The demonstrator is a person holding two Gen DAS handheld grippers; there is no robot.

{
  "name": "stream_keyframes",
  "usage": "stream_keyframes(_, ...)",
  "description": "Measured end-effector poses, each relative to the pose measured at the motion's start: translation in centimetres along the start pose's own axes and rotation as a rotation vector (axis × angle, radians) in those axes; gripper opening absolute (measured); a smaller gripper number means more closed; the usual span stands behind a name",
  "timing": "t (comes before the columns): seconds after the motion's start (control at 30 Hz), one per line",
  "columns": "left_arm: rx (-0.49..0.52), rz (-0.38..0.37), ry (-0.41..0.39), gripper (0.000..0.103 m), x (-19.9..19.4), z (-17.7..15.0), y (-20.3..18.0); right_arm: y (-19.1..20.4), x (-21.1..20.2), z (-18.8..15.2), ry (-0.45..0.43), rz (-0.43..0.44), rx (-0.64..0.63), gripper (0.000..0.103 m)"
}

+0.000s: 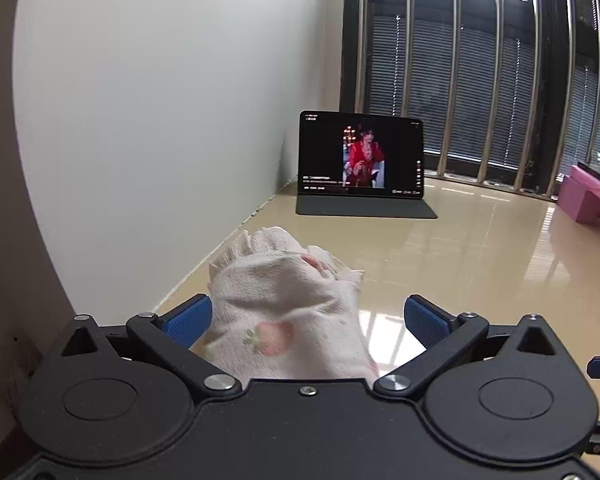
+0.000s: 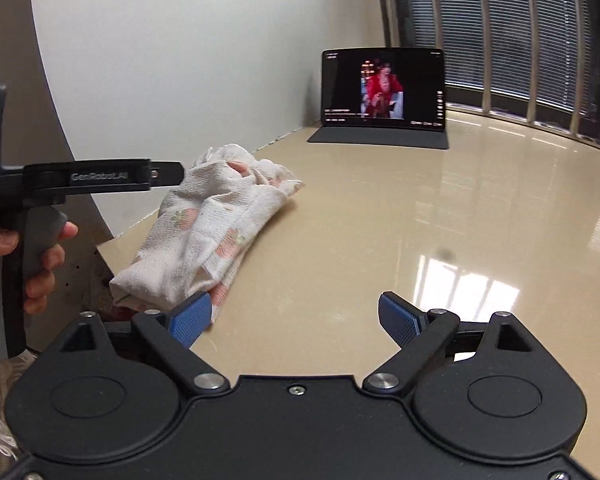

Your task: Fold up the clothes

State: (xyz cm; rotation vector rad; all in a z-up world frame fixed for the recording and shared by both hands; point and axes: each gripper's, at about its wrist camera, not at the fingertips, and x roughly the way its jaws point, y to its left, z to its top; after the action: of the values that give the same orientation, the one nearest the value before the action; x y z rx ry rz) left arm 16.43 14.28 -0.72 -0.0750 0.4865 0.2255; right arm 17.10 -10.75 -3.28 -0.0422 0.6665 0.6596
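A crumpled white garment with a pink strawberry print (image 2: 204,236) lies bunched on the beige table (image 2: 420,220) near the left wall. In the left wrist view the garment (image 1: 284,312) lies between the wide-apart blue pads of my left gripper (image 1: 308,320), which is open above it. The left gripper also shows from the side in the right wrist view (image 2: 168,174), held by a hand over the garment's far end. My right gripper (image 2: 296,316) is open and empty; its left pad (image 2: 190,318) is at the garment's near edge.
A tablet (image 1: 360,156) playing a video stands on its dark cover at the back, by the wall corner. A barred window (image 1: 480,72) runs along the far side. A pink box (image 1: 584,196) sits at the far right. A white wall borders the table's left edge.
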Motion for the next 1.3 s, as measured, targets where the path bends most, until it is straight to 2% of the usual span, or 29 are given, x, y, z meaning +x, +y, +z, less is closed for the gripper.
stream_keyframes(0.23, -0.01, -0.085, 0.026, 0.103, -6.8, -5.0, -3.4, -2.5, -7.5, -4.6, -0.019, -0.057, 0.069, 0.097)
stream_keyframes(0.47, -0.09, -0.14, 0.081, 0.103, -10.8, -8.1, -5.7, -2.4, -11.2, -7.9, -0.039, -0.061, 0.088, 0.098)
stream_keyframes(0.6, -0.044, -0.181, 0.081, 0.103, -12.4, -8.9, -7.2, -2.1, -13.1, -9.0, -0.076, -0.085, 0.096, 0.102)
stream_keyframes(0.7, -0.006, -0.18, 0.071, 0.103, -13.0, -9.1, -8.2, -2.2, -14.1, -9.8, -0.089, -0.107, 0.113, 0.103)
stream_keyframes(0.9, -0.008, -0.213, 0.075, 0.103, -13.8, -9.3, -9.1, -2.9, -15.4, -10.6, -0.116, -0.132, 0.158, 0.103)
stream_keyframes(1.03, 0.006, -0.196, 0.067, 0.103, -14.5, -9.5, -9.5, -2.8, -15.7, -10.7, -0.133, -0.152, 0.155, 0.103)
stream_keyframes(1.3, -0.002, -0.192, 0.078, 0.103, -14.7, -9.6, -9.4, -2.5, -15.5, -10.8, -0.116, -0.148, 0.145, 0.103)
